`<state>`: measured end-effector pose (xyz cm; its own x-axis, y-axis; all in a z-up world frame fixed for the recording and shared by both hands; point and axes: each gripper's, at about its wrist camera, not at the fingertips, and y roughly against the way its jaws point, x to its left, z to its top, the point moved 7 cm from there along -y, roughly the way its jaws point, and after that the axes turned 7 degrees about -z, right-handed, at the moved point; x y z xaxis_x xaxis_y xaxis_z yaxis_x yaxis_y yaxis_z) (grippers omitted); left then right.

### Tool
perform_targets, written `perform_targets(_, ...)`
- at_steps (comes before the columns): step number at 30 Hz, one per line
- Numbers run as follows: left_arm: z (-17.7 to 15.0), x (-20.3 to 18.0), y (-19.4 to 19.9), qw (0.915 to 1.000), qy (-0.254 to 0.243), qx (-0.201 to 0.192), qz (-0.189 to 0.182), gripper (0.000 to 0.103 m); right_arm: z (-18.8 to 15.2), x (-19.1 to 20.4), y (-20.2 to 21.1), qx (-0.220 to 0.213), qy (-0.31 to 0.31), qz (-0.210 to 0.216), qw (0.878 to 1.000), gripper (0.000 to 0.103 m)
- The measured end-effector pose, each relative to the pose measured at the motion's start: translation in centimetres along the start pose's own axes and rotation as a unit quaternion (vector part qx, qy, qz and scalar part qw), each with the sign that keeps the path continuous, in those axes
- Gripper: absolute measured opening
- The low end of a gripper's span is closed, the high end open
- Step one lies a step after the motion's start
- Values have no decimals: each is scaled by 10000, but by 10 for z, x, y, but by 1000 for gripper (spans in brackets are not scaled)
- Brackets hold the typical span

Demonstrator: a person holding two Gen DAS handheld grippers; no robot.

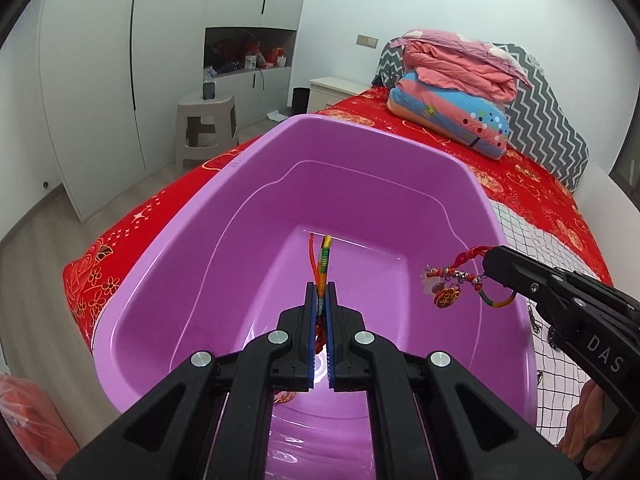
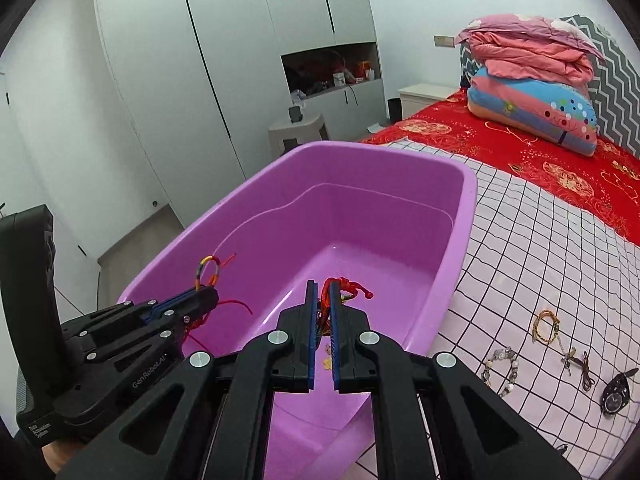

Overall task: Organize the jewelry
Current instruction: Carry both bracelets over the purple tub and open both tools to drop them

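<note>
A purple plastic tub [image 1: 248,184] stands on the bed; it also shows in the right wrist view [image 2: 466,216]. My left gripper [image 1: 320,292] is shut on a rainbow woven cord bracelet [image 1: 325,256] and holds it above the tub's inside; the same gripper [image 2: 204,292] and bracelet [image 2: 208,270] show at the left of the right wrist view. My right gripper [image 2: 325,292] is shut on a red braided charm bracelet [image 2: 348,286] over the tub. In the left wrist view the right gripper [image 1: 490,266] holds that charm bracelet [image 1: 448,284] at the tub's right rim.
More jewelry lies on the checked cloth [image 2: 540,248] right of the tub: a gold bracelet [image 2: 546,326], a beaded bracelet [image 2: 500,368], a brown cord [image 2: 586,372] and a black watch [image 2: 616,392]. Folded quilts [image 1: 456,88] sit at the bed's head. A stool [image 1: 206,124] stands on the floor.
</note>
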<state>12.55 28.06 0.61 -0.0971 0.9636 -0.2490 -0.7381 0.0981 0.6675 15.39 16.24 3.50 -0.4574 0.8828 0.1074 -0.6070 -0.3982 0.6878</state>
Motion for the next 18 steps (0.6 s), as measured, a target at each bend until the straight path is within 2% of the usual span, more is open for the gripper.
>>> perform_targets(18, -2, 12, -19, 9990, 162, 288, 294, 5, -5, -3, -29, 361, 98, -100, 9993, 6)
